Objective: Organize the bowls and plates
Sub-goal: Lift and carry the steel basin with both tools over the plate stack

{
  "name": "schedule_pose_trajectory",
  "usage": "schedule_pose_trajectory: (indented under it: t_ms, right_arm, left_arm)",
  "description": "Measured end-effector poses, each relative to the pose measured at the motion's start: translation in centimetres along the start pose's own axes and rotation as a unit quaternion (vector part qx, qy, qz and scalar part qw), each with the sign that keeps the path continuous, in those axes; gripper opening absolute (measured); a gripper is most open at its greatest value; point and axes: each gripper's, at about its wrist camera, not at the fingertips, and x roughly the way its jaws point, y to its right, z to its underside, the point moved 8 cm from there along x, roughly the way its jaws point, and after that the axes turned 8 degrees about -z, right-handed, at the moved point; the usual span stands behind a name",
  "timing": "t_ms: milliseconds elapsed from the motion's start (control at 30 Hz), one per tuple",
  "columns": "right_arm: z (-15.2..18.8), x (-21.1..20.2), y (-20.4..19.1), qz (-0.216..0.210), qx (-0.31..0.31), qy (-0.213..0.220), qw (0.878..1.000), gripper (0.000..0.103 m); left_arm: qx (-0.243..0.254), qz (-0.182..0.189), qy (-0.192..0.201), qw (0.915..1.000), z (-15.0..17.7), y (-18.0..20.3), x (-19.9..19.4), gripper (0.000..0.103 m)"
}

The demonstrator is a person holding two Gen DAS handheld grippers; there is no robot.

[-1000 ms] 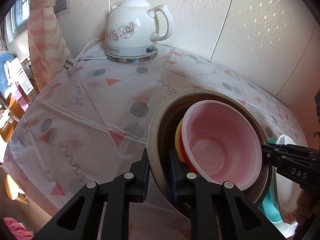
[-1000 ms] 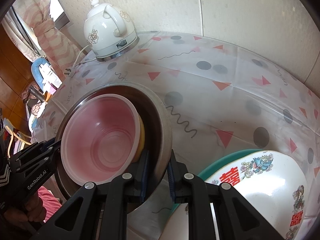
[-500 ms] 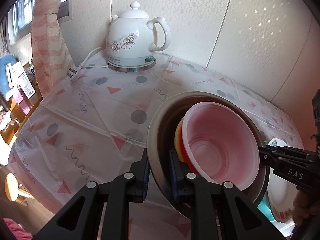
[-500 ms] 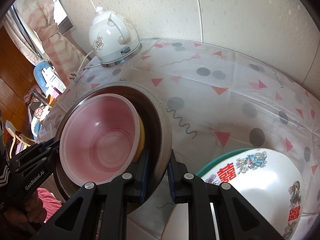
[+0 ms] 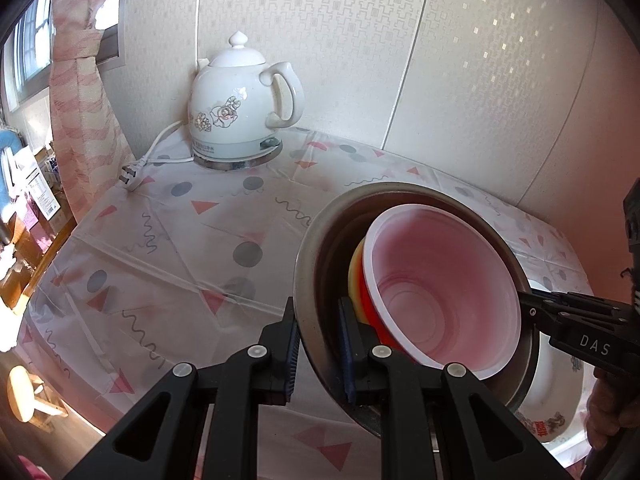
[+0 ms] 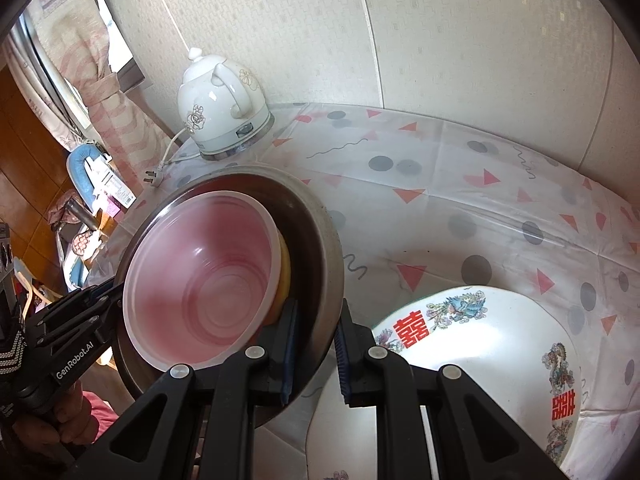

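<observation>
Left tool (image 5: 318,346) is clamping the near rim of the metal bowl (image 5: 310,280), one finger inside the wall and one outside, while the right tool (image 6: 316,350) is pinching the opposite rim in the same manner, so both are carrying the bowl tilted above the counter (image 5: 168,240). Nested inside it, a pink plastic bowl (image 5: 440,292) is sitting over a yellow bowl (image 5: 355,276) that is only peeking out. To the right, a large decorated plate (image 6: 492,344) is lying on the counter just beside the lifted stack. Judging by this, the bowls are already gathered together; what is remaining is setting the stack down, perhaps on or beside that plate. The white kettle (image 5: 240,108) is standing well apart at the back.
</observation>
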Motion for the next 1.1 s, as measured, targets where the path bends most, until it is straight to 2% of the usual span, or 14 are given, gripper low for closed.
schedule_pose_trajectory:
  t_ms: [300,533,800,1100]
  right_arm:
    - [0.9,-3.8,2.6,0.014,0.028,0.027,0.999,0.017]
    - [2.2,-7.5,5.3,0.034,0.055,0.049,0.997,0.017]
    - [5.0,-11.2,8.4,0.066,0.101,0.063,0.991,0.017]
    - [7.7,-12.4,10.2,0.082,0.138,0.063,0.985,0.017]
  left_arm:
    - [0.033,0.037,0.012,0.9987,-0.7,4.1,-1.3,0.017]
    - [0.072,0.075,0.011,0.9945,-0.2,8.4,-2.0,0.017]
    - [0.123,0.117,-0.006,0.9854,1.4,13.6,-2.2,0.017]
    - [0.151,0.134,-0.034,0.9788,3.9,16.3,-2.1,0.017]
